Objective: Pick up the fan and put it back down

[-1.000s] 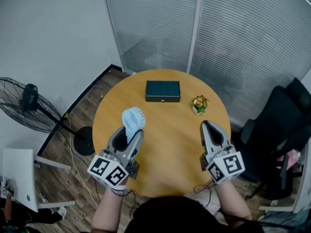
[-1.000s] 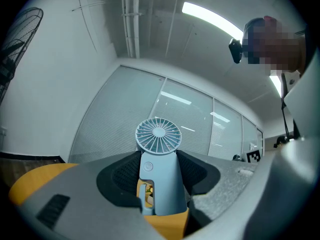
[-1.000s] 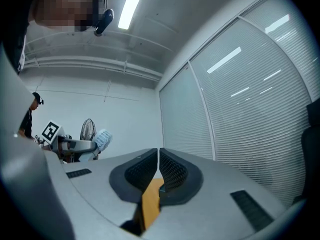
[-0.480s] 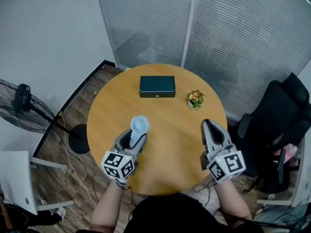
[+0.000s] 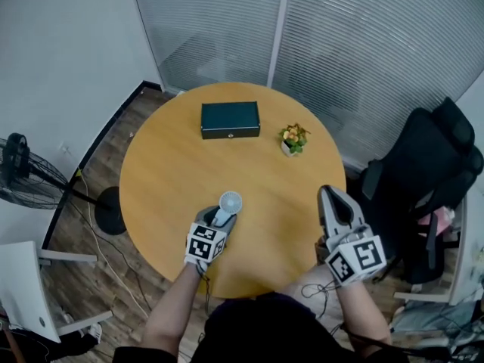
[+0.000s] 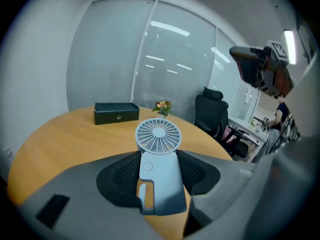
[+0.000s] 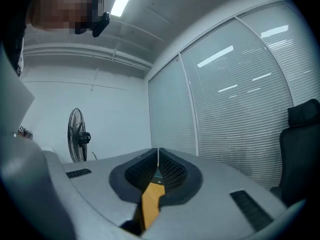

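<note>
Head view: left hand-held gripper (image 5: pixel 217 218) grips fan (image 5: pixel 231 202) — box (image 5: pixel 230 119), plant (image 5: pixel 292 138) beyond; right hand-held gripper (image 5: pixel 327 193) closing, empty.

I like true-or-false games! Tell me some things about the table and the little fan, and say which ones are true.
1. The left hand-held gripper is holding the small pale blue plastic fan. True.
2. The dark green rectangular box lies on the floor. False: it lies on the round wooden table.
3. The little potted plant with orange flowers stands on the table. True.
4. The tall black standing fan is on the table. False: it stands on the wooden floor.
</note>
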Motion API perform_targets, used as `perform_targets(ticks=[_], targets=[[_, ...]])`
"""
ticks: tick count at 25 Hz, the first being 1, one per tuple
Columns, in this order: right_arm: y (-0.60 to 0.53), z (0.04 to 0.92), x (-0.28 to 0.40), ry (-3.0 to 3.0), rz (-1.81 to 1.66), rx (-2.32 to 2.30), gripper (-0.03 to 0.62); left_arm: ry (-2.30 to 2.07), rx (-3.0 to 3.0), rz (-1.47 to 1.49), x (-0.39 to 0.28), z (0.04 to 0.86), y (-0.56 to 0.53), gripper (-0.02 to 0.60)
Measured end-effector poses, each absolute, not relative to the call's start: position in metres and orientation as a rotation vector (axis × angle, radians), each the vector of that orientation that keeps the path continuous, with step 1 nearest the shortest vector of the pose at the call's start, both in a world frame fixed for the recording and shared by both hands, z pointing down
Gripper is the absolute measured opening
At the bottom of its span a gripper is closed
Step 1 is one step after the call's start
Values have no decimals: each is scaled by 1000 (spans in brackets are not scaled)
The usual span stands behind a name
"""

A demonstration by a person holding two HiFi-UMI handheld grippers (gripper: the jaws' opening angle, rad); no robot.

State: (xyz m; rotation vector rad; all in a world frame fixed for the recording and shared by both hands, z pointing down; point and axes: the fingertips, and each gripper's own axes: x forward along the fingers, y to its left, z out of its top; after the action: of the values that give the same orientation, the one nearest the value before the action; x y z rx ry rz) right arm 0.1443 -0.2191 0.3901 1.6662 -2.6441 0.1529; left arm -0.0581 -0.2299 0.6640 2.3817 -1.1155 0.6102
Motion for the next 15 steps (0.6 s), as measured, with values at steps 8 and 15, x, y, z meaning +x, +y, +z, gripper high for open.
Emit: perform_targets(ticks=[8,15], targets=[[-213,409,166,-2552,203,1725,11,-836,2406,1066,-17,763,-208,216],[-210,419,175,-2519,243,1758,6,-791,2407,1133,-8,783,-208,218]])
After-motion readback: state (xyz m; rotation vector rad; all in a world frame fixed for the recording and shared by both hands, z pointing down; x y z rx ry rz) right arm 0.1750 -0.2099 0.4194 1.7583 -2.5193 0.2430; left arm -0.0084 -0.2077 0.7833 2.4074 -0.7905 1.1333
